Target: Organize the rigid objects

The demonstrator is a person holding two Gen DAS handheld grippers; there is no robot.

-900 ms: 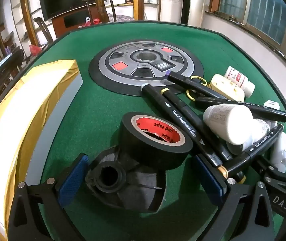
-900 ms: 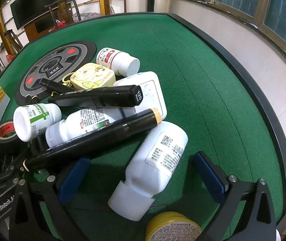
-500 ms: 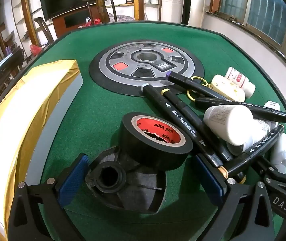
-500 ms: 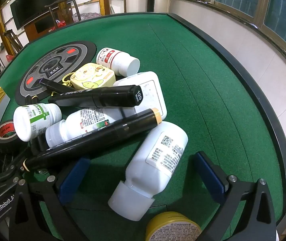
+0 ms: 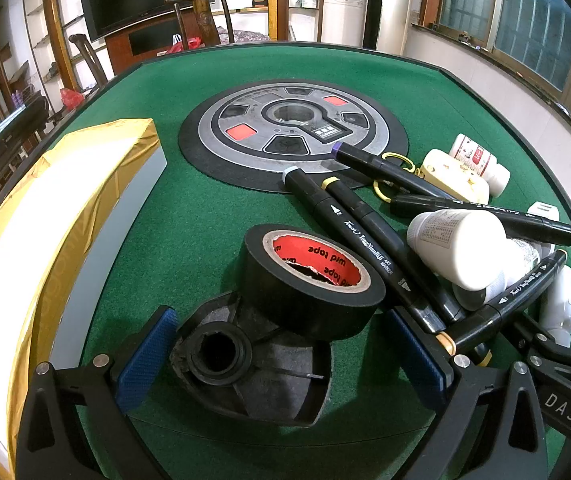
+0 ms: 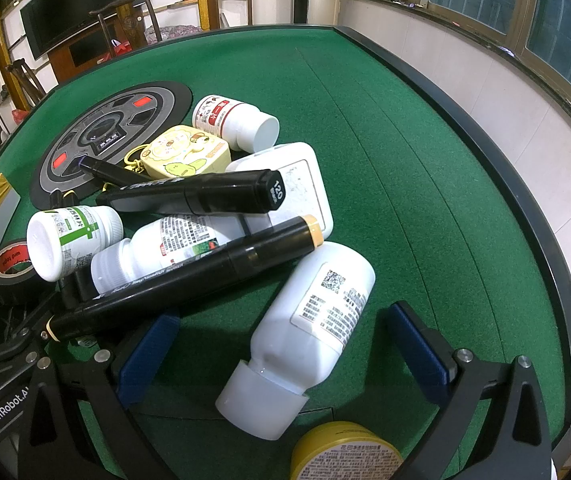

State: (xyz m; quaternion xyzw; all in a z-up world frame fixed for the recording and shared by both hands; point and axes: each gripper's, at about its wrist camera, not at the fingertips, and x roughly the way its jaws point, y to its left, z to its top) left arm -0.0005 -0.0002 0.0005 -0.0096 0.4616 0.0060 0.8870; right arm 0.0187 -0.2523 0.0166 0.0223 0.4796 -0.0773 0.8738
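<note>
Green felt table, black tape roll.

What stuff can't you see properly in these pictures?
- Yellow-lidded tub, right wrist view: cut off by the bottom edge.
- Black plastic part, left wrist view: partly under the tape roll.
- Bottle labels, such as on the big white bottle: print too small to read.
- Gold box, left wrist view: runs off the left edge.

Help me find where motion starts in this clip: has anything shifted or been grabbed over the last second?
Nothing visibly changed. Both the left gripper and the right gripper sit where they were with jaws open, holding nothing. The black tape roll, the markers and the white bottle lie just as before.
</note>
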